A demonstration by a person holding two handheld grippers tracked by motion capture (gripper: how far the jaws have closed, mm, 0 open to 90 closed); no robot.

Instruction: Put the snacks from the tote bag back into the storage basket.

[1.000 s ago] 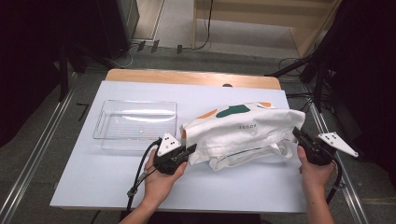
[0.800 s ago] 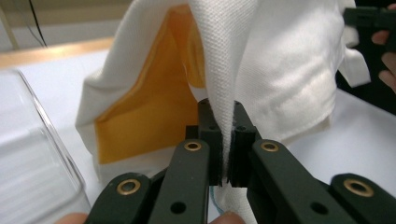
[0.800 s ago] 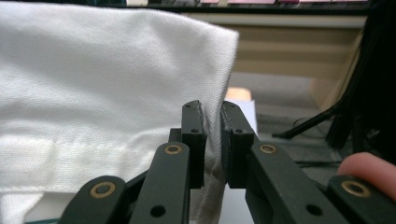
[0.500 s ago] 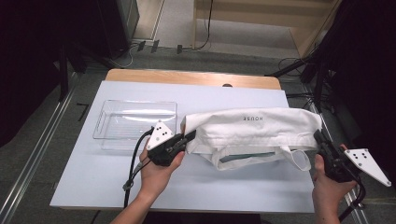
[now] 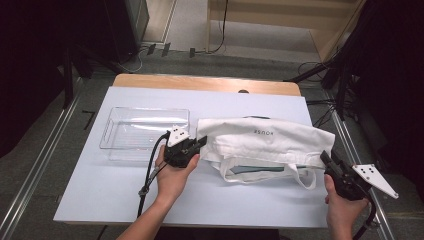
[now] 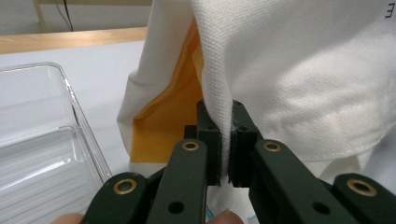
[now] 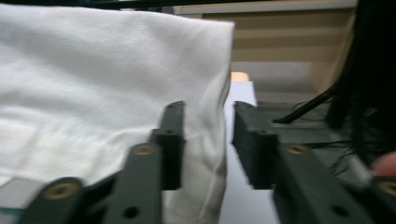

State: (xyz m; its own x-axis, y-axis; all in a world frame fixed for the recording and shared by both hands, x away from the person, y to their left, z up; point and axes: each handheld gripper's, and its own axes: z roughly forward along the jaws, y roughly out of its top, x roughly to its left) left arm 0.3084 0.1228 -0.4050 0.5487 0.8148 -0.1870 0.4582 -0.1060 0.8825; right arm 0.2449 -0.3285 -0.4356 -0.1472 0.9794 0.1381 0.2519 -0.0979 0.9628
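Observation:
A white cloth tote bag lies spread across the table, its handles trailing toward the near edge. My left gripper is shut on the bag's left edge. In the left gripper view the pads pinch a fold of white cloth, with orange print showing beneath it. My right gripper is at the bag's right end. Its jaws have just been opening. In the right gripper view the bag's edge hangs loose in the gap, not pressed.
A clear plastic tray stands just left of the bag and beside my left gripper, its wall close in the left gripper view. The table's right edge and dark cables lie beyond my right hand. A wooden strip runs along the table's far side.
The bag, bunched with its coloured print up, is now pulled out flat with the plain white side up. My right gripper drew rightward and its jaws came apart. The left gripper shifted slightly, still gripping.

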